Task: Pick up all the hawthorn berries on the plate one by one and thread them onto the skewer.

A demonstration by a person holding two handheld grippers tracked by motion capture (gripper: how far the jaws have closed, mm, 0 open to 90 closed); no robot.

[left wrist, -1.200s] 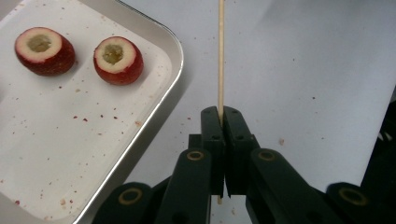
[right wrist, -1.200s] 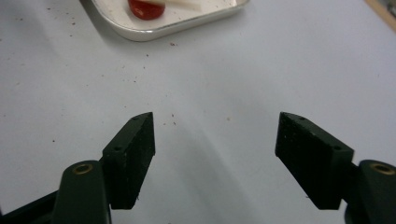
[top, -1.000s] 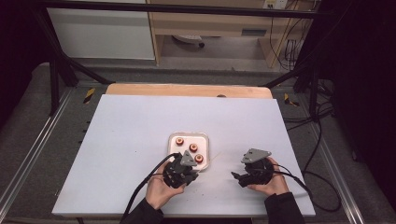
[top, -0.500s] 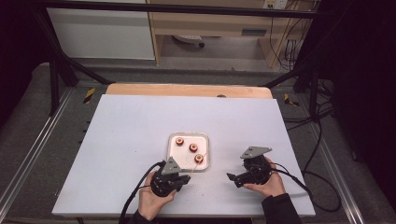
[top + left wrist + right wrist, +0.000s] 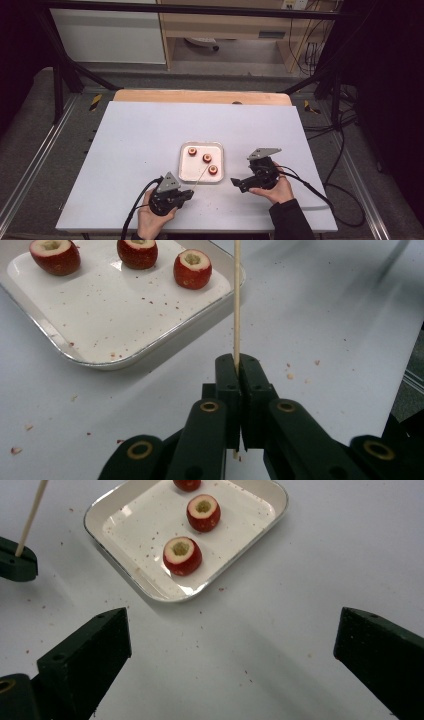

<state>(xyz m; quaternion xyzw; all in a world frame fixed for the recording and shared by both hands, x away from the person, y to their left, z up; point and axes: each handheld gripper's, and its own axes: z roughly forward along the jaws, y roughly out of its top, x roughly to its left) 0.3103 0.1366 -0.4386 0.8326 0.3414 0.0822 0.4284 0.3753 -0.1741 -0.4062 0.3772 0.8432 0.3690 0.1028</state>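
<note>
My left gripper point(image 5: 237, 365) pinches the thin, probably snappable skewer point(image 5: 236, 300) near its end, right gripper point(image 5: 230, 645) gaping wide.

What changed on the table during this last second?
The left gripper, shut on the thin wooden skewer, drew back toward the person, away from the white tray. The right gripper has just been opening, with nothing between its jaws. The three cored red fruits stayed put.

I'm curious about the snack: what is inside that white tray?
The white tray holds three red cored fruit pieces, each with a pale hollowed top, plus scattered red crumbs. Their undersides are hidden. The wooden skewer reaches over the tray's rim.
</note>
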